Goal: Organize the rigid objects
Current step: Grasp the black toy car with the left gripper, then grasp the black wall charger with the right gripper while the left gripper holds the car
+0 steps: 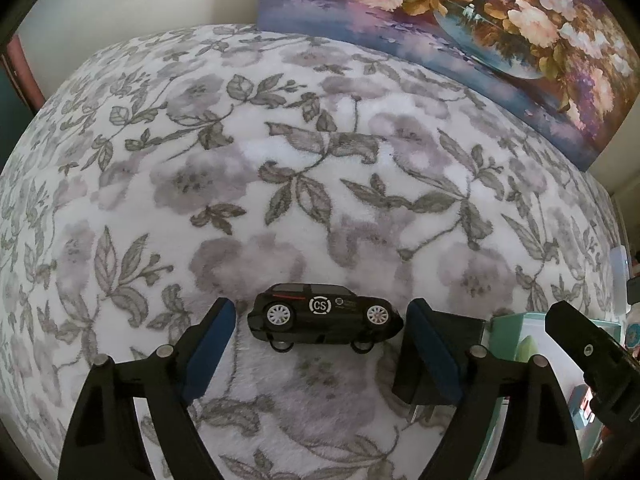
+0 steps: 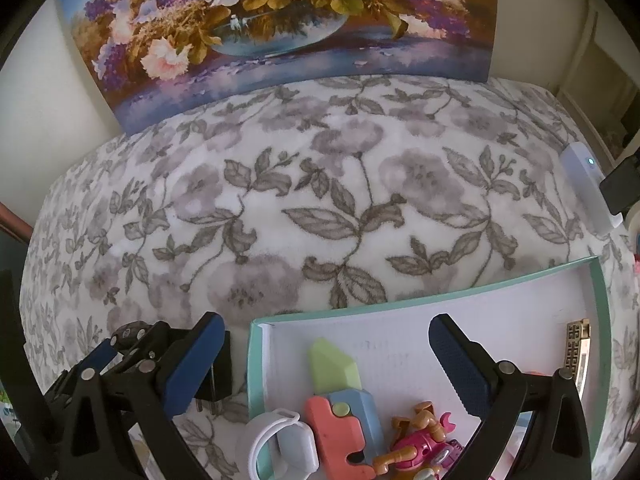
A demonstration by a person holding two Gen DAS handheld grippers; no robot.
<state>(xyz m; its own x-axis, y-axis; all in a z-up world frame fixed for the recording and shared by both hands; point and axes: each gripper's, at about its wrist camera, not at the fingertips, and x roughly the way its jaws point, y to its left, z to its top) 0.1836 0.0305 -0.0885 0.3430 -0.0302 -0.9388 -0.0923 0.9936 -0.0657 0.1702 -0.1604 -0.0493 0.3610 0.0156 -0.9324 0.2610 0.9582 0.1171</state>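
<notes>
Flanking toy car (image 1: 325, 315), left hand-held gripper (image 1: 322, 340) (jaws wide)

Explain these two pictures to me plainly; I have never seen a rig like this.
There is no robot here. A person holds a two-finger clamp in each hand, and a wide-angle camera on each clamp looks forward along its fingers, which bends the picture.

The left camera's picture shows the left gripper, jaws open, either side of a black toy car lying on its side on a flowered blanket. It grips nothing yet. A black plug adapter lies beside its right finger.

The right camera's picture shows the right gripper, jaws open and empty, above a teal box holding a green-and-orange toy, a white clip, a pink figure and a brass piece. A flower painting leans behind.
</notes>
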